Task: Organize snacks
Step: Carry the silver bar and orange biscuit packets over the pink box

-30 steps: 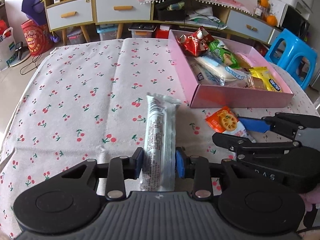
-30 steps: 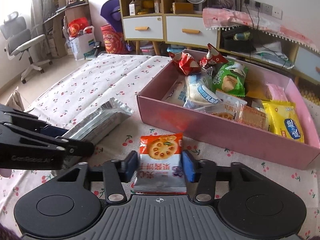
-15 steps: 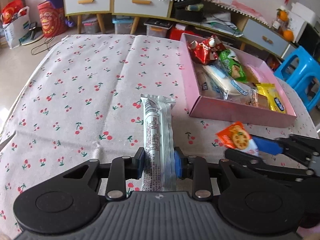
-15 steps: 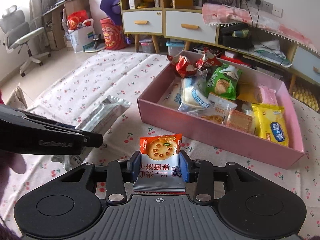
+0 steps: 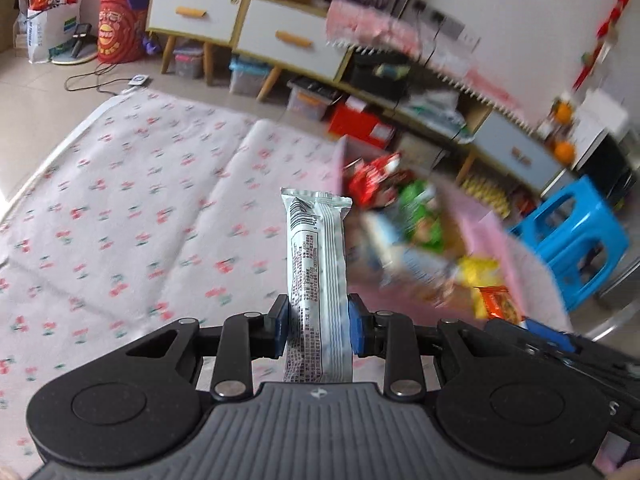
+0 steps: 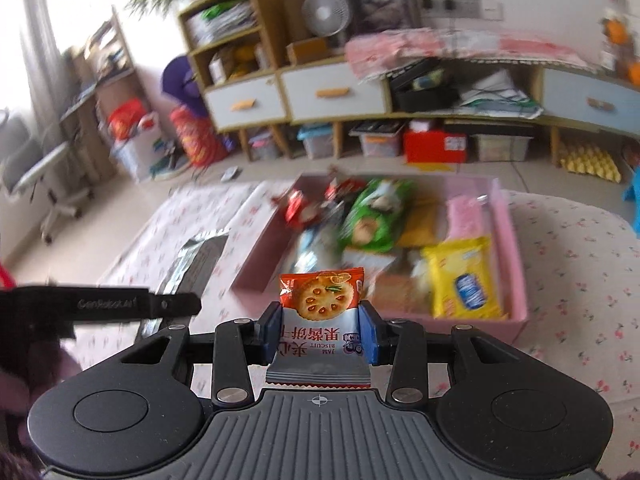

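Both snacks lifted off table: left gripper point(image 5: 316, 330) clamps silver packet point(image 5: 316, 280), right gripper point(image 6: 320, 330) biscuit pack point(image 6: 322, 312).

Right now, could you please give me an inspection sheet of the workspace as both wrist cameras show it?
Surface: table under a cherry-print cloth, blurred.
Job's things: silver snack bar and jam biscuit packet, both held; pink box already holds a yellow packet, a green bag and red wrappers.
Clutter: nothing seen loose on the cloth.
Grippers: left gripper shut on the bar; right gripper shut on the packet, near the box's front wall.
Cables: a black cable on the floor.
Surroundings: drawer cabinet, fan, blue stool, office chair.
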`<action>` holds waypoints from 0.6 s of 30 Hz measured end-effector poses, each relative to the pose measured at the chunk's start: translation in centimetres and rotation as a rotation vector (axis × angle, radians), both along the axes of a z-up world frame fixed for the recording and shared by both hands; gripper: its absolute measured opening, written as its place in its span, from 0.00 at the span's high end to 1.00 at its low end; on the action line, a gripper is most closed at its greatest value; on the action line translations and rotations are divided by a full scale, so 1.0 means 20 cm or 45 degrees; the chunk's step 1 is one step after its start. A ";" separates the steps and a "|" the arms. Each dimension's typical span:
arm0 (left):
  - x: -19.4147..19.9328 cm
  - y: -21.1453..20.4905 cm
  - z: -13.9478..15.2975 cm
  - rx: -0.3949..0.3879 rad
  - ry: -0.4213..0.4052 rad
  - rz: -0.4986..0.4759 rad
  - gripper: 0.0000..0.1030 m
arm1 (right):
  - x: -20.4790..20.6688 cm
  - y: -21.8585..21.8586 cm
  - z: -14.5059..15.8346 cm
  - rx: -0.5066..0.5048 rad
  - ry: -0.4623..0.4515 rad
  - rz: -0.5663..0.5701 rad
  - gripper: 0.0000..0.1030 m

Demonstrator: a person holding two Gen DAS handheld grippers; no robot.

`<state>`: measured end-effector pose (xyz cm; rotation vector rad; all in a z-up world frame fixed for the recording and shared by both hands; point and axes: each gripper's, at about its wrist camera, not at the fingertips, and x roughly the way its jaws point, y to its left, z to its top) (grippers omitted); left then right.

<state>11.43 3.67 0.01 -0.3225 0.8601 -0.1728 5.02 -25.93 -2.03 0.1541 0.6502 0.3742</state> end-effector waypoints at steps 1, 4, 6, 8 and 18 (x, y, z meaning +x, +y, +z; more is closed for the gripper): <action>0.01 -0.03 0.01 -0.026 -0.012 -0.010 0.74 | 0.02 -0.03 0.01 0.020 -0.002 -0.021 0.62; 0.06 -0.13 0.02 -0.056 -0.040 -0.076 0.74 | 0.08 -0.12 0.01 0.069 -0.024 -0.081 0.62; 0.12 -0.20 0.02 -0.049 -0.048 -0.129 0.74 | 0.14 -0.19 -0.01 0.102 -0.024 -0.122 0.62; 0.17 -0.27 0.01 -0.044 -0.059 -0.186 0.74 | 0.20 -0.26 -0.04 0.150 -0.005 -0.163 0.62; 0.42 -0.55 -0.11 -0.011 -0.039 -0.393 0.73 | 0.34 -0.55 -0.19 0.370 0.121 -0.282 0.62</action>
